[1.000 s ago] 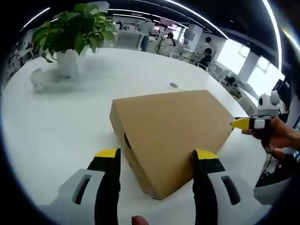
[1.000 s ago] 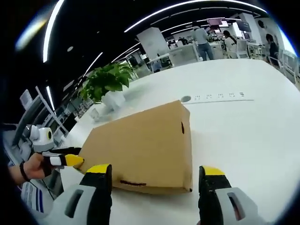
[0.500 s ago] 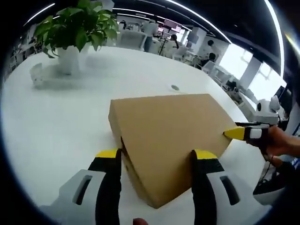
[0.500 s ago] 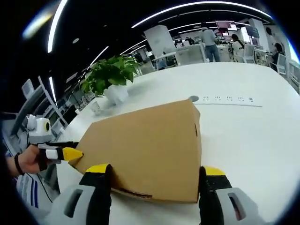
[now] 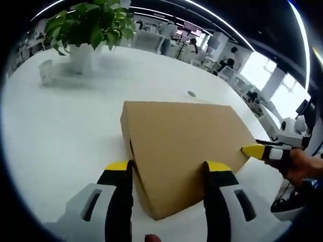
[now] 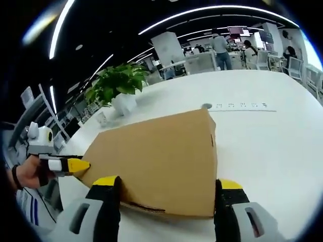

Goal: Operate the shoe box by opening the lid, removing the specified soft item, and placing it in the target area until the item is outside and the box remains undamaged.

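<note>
A closed brown cardboard shoe box (image 5: 186, 146) lies flat on the white table (image 5: 65, 126), lid down, with a small dark slot in its end wall. My left gripper (image 5: 168, 169) is open, and its yellow-tipped jaws straddle the box's near corner. From the right, the other gripper's yellow tip (image 5: 256, 150) touches the box's far corner, held by a hand. In the right gripper view, the box (image 6: 156, 159) fills the middle. My right gripper (image 6: 167, 184) is open, with its jaws on either side of the box's near edge. The left gripper (image 6: 70, 164) shows at the box's left corner. The soft item is hidden.
A potted green plant (image 5: 88, 27) in a white pot and a small white cup (image 5: 45, 70) stand at the table's far side. A round cable port (image 5: 191, 94) sits behind the box, and a row of sockets (image 6: 242, 105) lies in the tabletop. Desks and people are far behind.
The left gripper has moved forward, so the box corner lies deeper between its jaws. The right gripper came in closer a second ago and has since held still.
</note>
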{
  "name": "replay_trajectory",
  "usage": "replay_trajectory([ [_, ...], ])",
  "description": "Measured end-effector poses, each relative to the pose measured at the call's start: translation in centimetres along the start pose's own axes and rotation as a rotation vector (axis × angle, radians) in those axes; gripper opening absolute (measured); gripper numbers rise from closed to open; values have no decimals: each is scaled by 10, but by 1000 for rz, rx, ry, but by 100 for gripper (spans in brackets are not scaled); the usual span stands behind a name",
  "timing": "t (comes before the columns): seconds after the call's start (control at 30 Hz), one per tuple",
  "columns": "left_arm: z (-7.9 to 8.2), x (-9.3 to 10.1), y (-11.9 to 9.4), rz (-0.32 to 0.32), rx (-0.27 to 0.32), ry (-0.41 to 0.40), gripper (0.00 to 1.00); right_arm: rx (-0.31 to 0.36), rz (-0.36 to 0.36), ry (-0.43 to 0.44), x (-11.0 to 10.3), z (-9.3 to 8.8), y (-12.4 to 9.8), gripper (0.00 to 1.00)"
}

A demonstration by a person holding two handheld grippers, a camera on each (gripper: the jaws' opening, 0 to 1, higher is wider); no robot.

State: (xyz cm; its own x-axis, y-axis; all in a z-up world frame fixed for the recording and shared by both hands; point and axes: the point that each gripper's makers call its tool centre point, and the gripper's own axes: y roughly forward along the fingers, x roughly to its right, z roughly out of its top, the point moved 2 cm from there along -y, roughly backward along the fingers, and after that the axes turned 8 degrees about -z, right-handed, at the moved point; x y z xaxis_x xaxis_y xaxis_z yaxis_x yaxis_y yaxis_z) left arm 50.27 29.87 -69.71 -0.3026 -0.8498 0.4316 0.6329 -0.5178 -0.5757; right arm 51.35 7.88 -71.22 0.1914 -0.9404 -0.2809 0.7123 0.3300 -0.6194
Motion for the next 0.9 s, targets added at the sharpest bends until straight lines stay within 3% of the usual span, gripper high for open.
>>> replay_trajectory([
  [0.6, -36, -22, -63, 50, 28, -48, 53, -60, 51, -37, -53, -37, -14, 74],
  [0.9, -44, -41, -81, 64, 35, -60, 53, -79, 71, -51, -74, -51, -20, 74],
])
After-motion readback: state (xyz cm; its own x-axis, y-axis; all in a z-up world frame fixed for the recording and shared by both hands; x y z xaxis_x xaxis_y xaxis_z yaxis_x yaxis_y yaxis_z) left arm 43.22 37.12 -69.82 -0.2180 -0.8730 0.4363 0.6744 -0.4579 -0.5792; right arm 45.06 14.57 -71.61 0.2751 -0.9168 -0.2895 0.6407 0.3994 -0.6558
